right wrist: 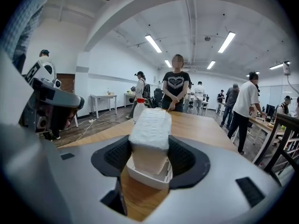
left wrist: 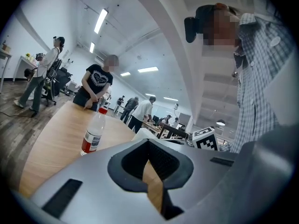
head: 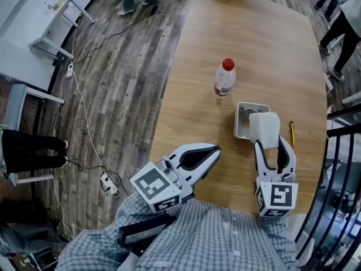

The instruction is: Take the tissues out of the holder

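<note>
Tissue stack [head: 264,130], likely soft and light, sits clamped by its flanks in the right gripper [head: 274,150] at lower right; the left gripper [head: 213,150] has its jaws together.

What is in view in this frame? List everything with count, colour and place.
table: one, light wood, centre
bottle: one, clear with red cap, mid-table
holder: one, white, on table right of centre
tissues: one stack, white, over holder
pencil: one, yellow, on table right of holder
power strip: one, white, on floor left of table
bystanders: several, dark clothes, round the table's far end and right side
shirt: one, checked, bottom edge
left tool: one, grey, shut and empty, near table edge
right tool: one, grey, shut on tissues
</note>
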A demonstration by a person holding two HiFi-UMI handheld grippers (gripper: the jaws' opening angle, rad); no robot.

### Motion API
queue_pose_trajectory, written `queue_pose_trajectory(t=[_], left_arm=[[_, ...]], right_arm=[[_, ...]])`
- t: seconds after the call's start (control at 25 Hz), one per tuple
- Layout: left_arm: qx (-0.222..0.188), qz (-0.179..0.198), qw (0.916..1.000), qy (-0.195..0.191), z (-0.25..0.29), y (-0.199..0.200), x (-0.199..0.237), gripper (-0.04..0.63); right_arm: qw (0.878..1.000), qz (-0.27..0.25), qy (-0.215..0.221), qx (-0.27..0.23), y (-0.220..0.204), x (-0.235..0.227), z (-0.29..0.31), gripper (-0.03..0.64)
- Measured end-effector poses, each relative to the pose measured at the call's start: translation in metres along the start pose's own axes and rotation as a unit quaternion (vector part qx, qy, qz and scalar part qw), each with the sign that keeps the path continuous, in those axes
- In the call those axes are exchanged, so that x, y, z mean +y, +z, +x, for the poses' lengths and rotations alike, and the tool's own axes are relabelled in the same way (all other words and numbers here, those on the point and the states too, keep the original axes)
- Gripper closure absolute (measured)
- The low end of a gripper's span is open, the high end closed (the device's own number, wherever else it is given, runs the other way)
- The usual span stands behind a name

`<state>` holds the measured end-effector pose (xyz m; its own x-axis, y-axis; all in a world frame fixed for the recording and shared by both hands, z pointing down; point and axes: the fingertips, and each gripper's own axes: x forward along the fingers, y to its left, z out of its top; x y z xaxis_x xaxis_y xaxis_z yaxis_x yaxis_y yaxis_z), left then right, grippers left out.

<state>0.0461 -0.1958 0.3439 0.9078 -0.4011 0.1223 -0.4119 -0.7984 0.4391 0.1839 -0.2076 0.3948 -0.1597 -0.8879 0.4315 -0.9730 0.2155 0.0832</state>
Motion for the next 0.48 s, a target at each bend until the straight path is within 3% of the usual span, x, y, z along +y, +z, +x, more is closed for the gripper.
queue_pose_trajectory(t=[0.48], left_arm=[[-0.012,0.010,0.9999,-0.002,-0.009,0.006,-0.016,0.589]], right_arm=[[0.999,-0.021,0.017,-0.043,0.023,0.011,-0.044,0.365]])
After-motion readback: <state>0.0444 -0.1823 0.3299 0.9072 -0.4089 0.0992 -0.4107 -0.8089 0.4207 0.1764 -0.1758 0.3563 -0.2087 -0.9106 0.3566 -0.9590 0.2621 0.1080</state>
